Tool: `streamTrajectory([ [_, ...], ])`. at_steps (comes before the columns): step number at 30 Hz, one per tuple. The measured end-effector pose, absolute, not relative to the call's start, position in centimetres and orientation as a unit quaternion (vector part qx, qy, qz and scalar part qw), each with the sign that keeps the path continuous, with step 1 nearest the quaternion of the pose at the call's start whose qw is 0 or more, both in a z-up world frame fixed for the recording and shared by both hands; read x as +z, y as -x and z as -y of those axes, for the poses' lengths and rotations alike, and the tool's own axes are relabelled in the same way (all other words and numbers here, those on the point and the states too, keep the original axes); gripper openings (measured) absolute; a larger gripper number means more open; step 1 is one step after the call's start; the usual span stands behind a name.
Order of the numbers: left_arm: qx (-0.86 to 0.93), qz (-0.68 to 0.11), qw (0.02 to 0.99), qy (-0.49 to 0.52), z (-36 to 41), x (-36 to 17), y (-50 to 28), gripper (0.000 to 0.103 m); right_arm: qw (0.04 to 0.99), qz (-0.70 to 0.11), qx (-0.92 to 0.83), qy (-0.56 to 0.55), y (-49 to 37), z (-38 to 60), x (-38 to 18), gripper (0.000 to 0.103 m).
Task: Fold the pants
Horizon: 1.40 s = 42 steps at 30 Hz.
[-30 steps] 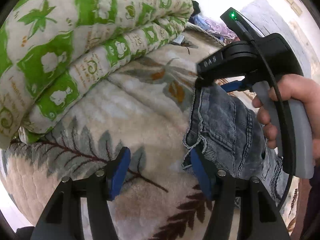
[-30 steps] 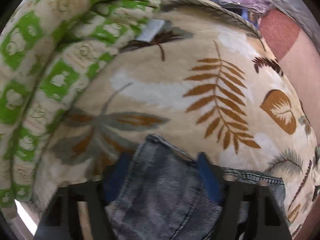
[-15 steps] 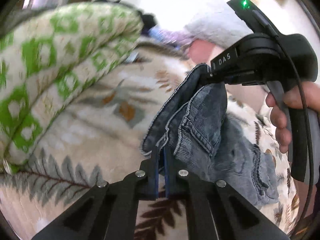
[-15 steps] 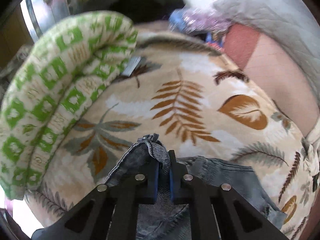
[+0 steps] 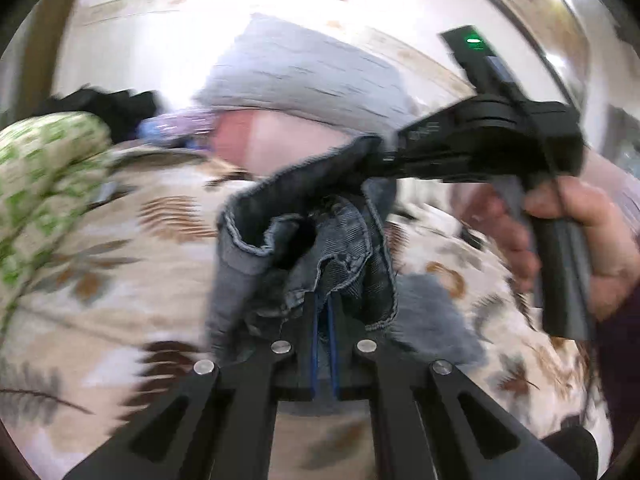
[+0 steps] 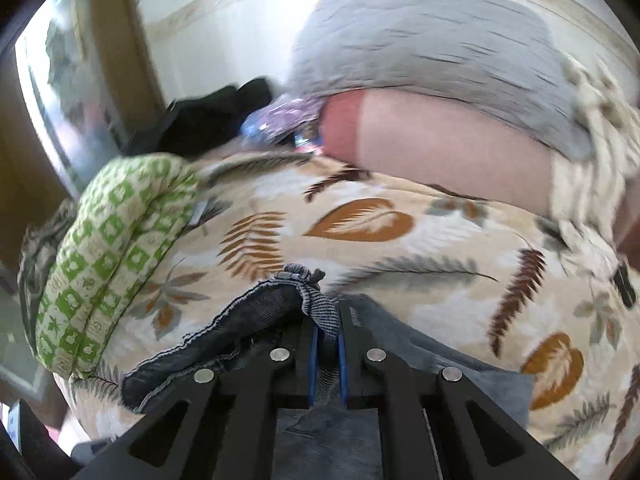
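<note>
Two grippers, left (image 5: 324, 304) and right (image 6: 328, 320), each clamped on one pair of denim pants (image 5: 340, 236) above one leaf-print blanket (image 6: 400, 240).

1. Under me lies a cream leaf-print blanket (image 6: 440, 248).
2. My left shows a folded green-and-white quilt (image 6: 120, 248).
3. Beyond sits a grey cushion (image 6: 420, 40), perhaps over something pink.

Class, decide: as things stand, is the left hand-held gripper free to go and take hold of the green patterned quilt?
Probably not yet. The left hand-held gripper is shut on the jeans, so it is occupied, although nothing blocks the way across the leaf-print blanket to the green quilt.
</note>
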<state>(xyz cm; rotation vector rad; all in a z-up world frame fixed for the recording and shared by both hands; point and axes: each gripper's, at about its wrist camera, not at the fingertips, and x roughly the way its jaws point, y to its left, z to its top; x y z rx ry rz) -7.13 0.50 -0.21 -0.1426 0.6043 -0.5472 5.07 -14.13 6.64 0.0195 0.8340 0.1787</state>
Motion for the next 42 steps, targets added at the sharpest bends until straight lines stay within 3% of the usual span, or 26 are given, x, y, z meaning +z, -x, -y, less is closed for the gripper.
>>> streamTrajectory([
  [10, -0.396, -0.326, 0.858, -0.024, 15.5, -0.9, 7.0, 0.003, 0.909, -0.394, 0.038, -0.13, -3.1, 30.7, 2.7, 0.008],
  [20, -0.444, -0.358, 0.816, -0.096, 20.9, -4.8, 6.9, 0.003, 0.893, -0.389, 0.011, -0.227, -2.8, 41.0, -3.0, 0.008],
  [23, -0.458, -0.347, 0.811, -0.112, 20.4, -4.2, 7.3, 0.003, 0.881, -0.391, 0.01, -0.265, -3.0, 42.8, -4.8, 0.016],
  [24, -0.466, -0.341, 0.808, -0.121, 20.1, -3.7, 7.6, 0.003, 0.877, -0.395, 0.008, -0.273, -2.9, 43.3, -5.4, 0.024],
  [25, -0.469, -0.334, 0.808, -0.129, 19.7, -3.2, 7.9, 0.004, 0.873, -0.402, -0.005, -0.276, -2.8, 43.9, -6.0, 0.042],
  [27, -0.469, -0.318, 0.81, -0.148, 18.6, -2.3, 8.8, 0.004, 0.872, -0.401, -0.032, -0.279, -2.1, 44.8, -6.2, 0.061],
  [36, -0.435, -0.307, 0.841, -0.099, 13.4, 1.6, 6.4, 0.005, 0.908, -0.347, -0.029, -0.234, 4.1, 43.2, -0.6, 0.061],
  [42, -0.321, -0.353, 0.876, -0.076, 10.7, -0.2, 0.9, 0.005, 0.915, -0.343, 0.042, -0.206, 7.0, 36.8, 1.1, 0.061],
])
